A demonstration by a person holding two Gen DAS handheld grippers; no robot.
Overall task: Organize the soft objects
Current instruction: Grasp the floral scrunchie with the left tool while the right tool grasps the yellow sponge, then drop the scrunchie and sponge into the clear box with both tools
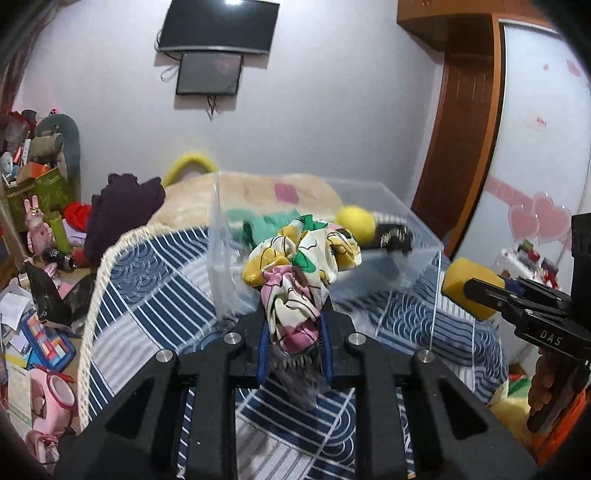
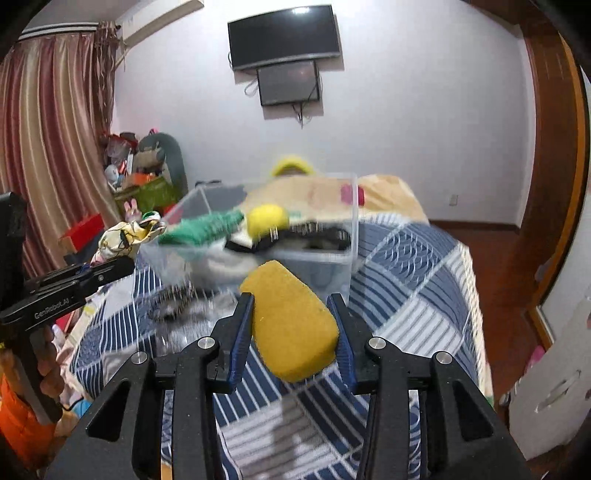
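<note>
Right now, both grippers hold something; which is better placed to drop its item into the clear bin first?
Probably left: the left gripper holds the floral cloth right at the clear bin wall, while the right gripper with its sponge sits farther back.

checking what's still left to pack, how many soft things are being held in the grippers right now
2: a floral cloth in the left gripper, a yellow sponge in the right gripper. Neither is in the clear bin yet.

I work in a home bedroom: a bed [image 2: 406, 251] under a striped blue quilt [image 1: 155, 280], a wall-mounted television [image 2: 283, 35], heavy curtains [image 2: 48, 122], and what looks like a wardrobe [image 1: 543, 122].
</note>
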